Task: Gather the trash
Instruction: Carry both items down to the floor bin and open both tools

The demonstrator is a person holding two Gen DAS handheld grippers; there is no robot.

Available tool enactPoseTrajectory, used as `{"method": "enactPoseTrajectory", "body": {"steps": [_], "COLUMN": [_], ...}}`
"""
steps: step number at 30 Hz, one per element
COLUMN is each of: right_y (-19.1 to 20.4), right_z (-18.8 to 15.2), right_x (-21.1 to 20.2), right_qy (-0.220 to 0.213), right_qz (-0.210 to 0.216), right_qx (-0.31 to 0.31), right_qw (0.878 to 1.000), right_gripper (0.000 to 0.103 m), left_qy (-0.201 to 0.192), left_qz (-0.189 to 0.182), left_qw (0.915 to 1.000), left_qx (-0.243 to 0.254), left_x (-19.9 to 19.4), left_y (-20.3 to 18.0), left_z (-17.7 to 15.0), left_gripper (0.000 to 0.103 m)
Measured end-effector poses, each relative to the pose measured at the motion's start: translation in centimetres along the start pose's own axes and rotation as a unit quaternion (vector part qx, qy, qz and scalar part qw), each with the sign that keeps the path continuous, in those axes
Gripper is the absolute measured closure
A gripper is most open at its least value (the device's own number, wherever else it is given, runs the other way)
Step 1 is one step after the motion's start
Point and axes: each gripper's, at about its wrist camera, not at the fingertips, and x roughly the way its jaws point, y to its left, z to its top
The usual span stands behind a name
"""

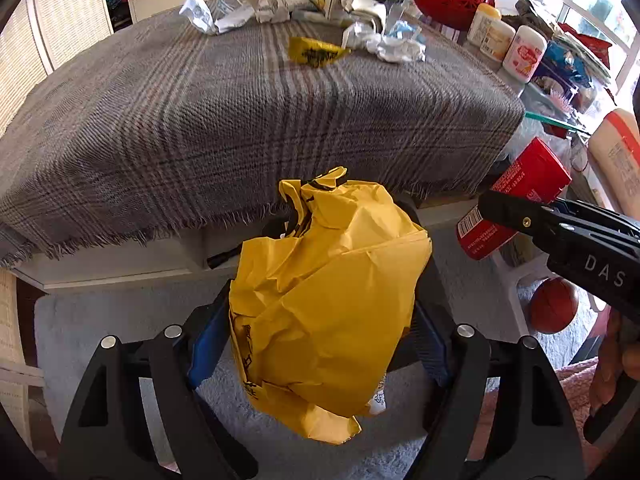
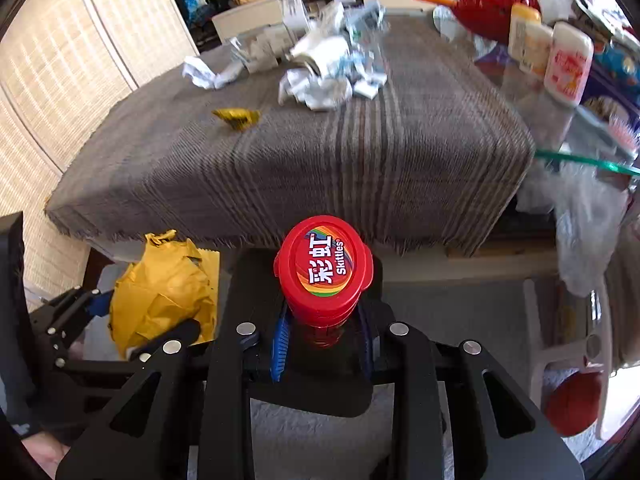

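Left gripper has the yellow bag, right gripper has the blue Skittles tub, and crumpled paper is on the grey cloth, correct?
Not quite: the Skittles tub in the right gripper is red, as the right wrist view shows. The left gripper does hold the yellow bag, and crumpled paper lies on the grey cloth.

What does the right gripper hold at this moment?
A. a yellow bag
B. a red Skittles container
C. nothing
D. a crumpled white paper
B: the right gripper is shut on the red Skittles container, while the yellow bag sits in the left gripper.
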Motion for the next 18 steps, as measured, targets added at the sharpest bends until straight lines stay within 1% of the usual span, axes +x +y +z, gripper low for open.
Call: {"method": "enactPoseTrajectory", "body": {"steps": [3,8,11,12,14,15,16,17,18], "right_y": [-0.5,-0.6,-0.5,-0.5,-0.6,-0.5,-0.4,-0.3,-0.1], "right_z": [-0.2,-0.7,-0.8,-0.8,-0.6,-0.5,-0.4,-0.3,0.0], "right_x": [2.3,5.8,7.0,7.3,7.6,7.6,7.6,7.4,7.4], "right_qy": [0.025,0.069,0.091,0.096,0.099,0.099,0.098,0.095,0.093], "right_qz": [0.01,0.021,0.014,0.012,0.01,0.01,0.01,0.008,0.006], "right_qx": [0.014,0.02,0.019,0.019,0.02,0.02,0.019,0.019,0.019], "right_qw": [1.0,0.997,0.996,0.995,0.995,0.995,0.995,0.995,0.996], "right_gripper": [0.074,0.074,0.074,0.073,0.071,0.06,0.052,0.037,0.031], "left_qy": [0.015,0.038,0.048,0.05,0.055,0.056,0.056,0.054,0.054], "left_qz": [-0.002,-0.005,-0.003,-0.005,-0.008,-0.007,-0.007,-0.007,-0.007], "left_qw": [0.9999,0.9993,0.9988,0.9987,0.9984,0.9984,0.9984,0.9985,0.9985], "left_qx": [0.002,-0.002,0.001,0.0,0.002,0.001,0.0,-0.002,-0.004], "left_x": [2.4,5.7,6.7,6.8,7.1,7.1,7.1,7.1,6.9], "left_y": [-0.2,-0.2,-0.2,-0.1,-0.2,-0.2,-0.1,-0.1,0.1], "left_z": [-0.6,-1.3,-1.5,-1.5,-1.3,-1.3,-1.3,-1.2,-1.1], "left_gripper": [0.028,0.028,0.028,0.025,0.023,0.022,0.021,0.02,0.018]}}
